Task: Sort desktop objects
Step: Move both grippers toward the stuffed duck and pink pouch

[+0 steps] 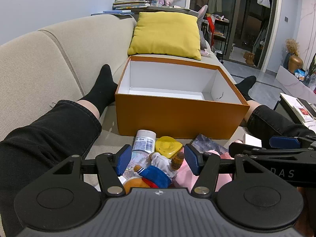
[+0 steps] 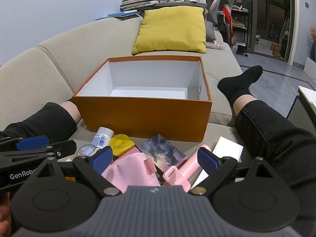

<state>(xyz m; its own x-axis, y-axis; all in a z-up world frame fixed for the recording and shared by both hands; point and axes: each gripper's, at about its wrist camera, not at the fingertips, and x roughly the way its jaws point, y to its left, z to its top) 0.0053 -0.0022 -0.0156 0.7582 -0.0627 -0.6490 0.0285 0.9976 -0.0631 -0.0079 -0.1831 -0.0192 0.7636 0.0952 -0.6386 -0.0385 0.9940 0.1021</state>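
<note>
An open orange box (image 1: 177, 116) (image 2: 142, 114) with a white, empty inside stands on the sofa between the person's legs. In front of it lies a pile: a white bottle (image 1: 143, 143) (image 2: 102, 137), a yellow round case (image 1: 167, 147) (image 2: 120, 145), a picture card box (image 1: 207, 145) (image 2: 164, 153), a pink pouch (image 2: 130, 170), a pink tool (image 2: 181, 170), a white box (image 2: 227, 149) and a plush doll (image 1: 156, 171). My left gripper (image 1: 158, 161) is open above the doll. My right gripper (image 2: 156, 161) is open above the pink pouch and pink tool.
A yellow cushion (image 1: 165, 34) (image 2: 171, 29) leans on the beige sofa (image 1: 49, 59) behind the box. The person's legs in black trousers and socks (image 1: 102, 86) (image 2: 239, 85) flank the box. A low table (image 1: 298, 106) stands at right.
</note>
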